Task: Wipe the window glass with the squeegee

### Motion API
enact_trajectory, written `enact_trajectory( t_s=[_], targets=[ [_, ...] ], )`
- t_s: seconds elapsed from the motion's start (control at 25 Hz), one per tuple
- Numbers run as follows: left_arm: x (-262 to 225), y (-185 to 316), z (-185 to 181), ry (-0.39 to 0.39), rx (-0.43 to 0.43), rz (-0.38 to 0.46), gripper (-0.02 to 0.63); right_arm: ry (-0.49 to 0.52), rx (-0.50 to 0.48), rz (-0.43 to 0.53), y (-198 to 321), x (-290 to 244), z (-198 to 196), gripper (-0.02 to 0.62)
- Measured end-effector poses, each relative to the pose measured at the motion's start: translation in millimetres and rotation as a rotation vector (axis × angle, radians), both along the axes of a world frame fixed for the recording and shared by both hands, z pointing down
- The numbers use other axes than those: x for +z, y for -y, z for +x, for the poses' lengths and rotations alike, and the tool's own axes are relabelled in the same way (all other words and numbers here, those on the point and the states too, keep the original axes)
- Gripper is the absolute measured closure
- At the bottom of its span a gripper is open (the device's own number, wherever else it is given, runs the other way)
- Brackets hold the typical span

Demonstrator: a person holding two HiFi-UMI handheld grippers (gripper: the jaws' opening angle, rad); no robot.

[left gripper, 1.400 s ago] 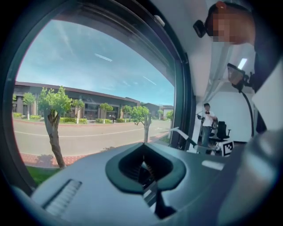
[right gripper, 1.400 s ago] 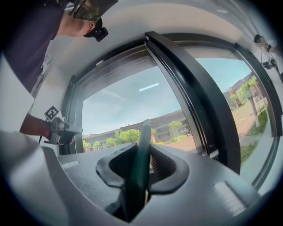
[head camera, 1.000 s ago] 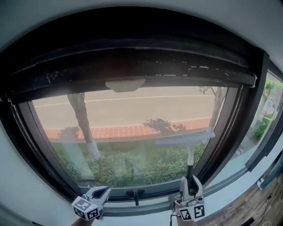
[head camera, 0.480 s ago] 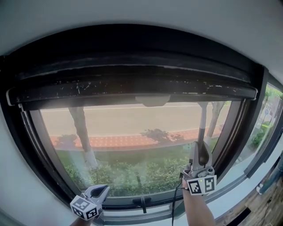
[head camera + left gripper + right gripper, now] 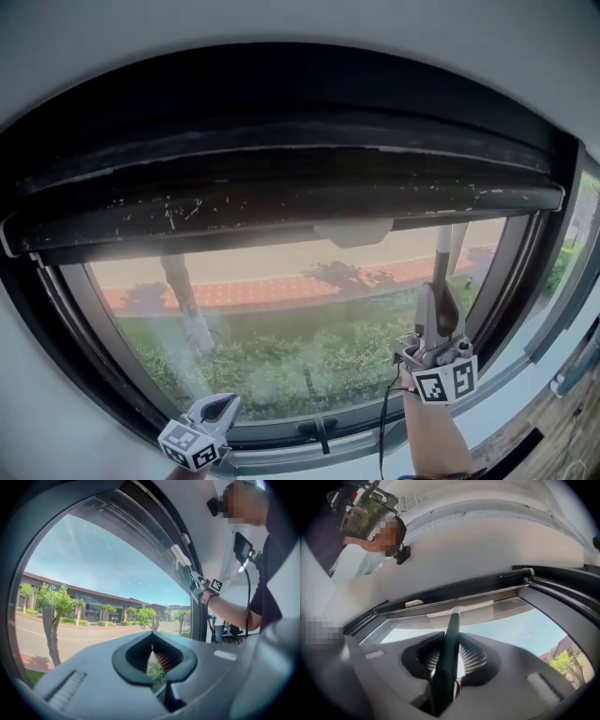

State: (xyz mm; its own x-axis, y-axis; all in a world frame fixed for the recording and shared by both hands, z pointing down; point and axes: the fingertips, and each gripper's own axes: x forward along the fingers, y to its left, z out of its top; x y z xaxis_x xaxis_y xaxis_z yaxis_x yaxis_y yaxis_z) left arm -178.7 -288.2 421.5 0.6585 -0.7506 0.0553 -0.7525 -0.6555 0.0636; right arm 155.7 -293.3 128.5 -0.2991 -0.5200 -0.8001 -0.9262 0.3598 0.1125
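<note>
The window glass point(image 5: 281, 328) sits in a dark frame, with trees and a road behind it. My right gripper point(image 5: 439, 323) is raised at the right side of the pane and shut on the squeegee's dark handle point(image 5: 449, 653). The shaft point(image 5: 441, 255) runs straight up from it. The white blade point(image 5: 459, 608) lies against the glass right under the top frame; in the head view the dark bar point(image 5: 281, 202) hides it. The blade point(image 5: 180, 556) also shows far off in the left gripper view. My left gripper point(image 5: 217, 405) rests low by the sill, shut on nothing point(image 5: 157, 660).
A small pale fitting point(image 5: 352, 232) hangs under the dark bar, left of the shaft. A black window handle point(image 5: 323, 431) sits on the bottom frame. A second pane point(image 5: 567, 272) adjoins at the right, above a wooden ledge point(image 5: 525, 448). The person's arm point(image 5: 229, 611) reaches to the glass.
My right gripper has carried the squeegee up from the middle of the pane to its top edge. The left gripper has stayed low by the sill.
</note>
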Motion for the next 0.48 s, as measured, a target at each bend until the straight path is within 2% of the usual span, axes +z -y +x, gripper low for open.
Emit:
enact_trajectory(
  t_s=[0.24, 0.48],
  targets=[
    [9, 6, 1, -0.012, 0.034, -0.004, 0.604, 0.010, 0.009, -0.020, -2, 7, 0, 0.494],
    [31, -7, 4, -0.014, 0.083, -0.015, 0.603, 0.030, 0.022, -0.076, -8, 37, -2, 0.494]
  ],
)
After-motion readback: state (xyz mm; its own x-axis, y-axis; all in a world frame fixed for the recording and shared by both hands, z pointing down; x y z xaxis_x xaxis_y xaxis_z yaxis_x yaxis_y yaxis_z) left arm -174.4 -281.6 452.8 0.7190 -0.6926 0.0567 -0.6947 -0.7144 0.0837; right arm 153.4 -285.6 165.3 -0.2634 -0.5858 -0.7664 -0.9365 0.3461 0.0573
